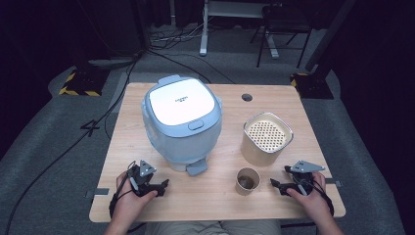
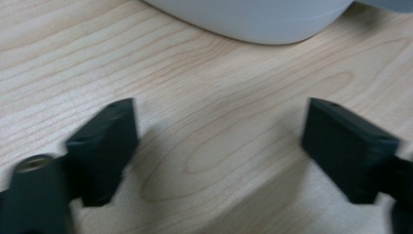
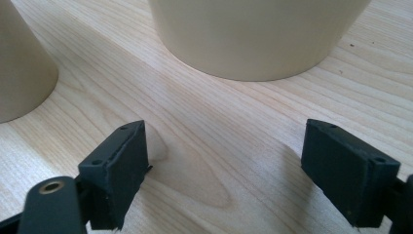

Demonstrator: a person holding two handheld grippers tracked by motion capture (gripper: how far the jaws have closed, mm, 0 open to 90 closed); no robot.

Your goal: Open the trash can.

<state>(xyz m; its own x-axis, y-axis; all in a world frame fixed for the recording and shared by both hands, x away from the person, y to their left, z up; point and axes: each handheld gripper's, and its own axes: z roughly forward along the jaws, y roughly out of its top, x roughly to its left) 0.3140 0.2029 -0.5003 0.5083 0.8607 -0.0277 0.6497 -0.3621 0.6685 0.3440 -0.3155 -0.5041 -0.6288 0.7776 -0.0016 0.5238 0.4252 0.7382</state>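
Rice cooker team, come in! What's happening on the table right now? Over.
Left gripper and right gripper open, resting on the table. Rice cooker lid shut, untouched. Small cup and tall tub stand beside it.

Grey carpet floor [image 1: 44,142], black cables [image 1: 58,156], dark surroundings.

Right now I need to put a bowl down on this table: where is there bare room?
Bare wood lies left of the rice cooker to the table edge, and along the back right around the grommet hole. The front right is crowded: perforated container, paper cup, right gripper.
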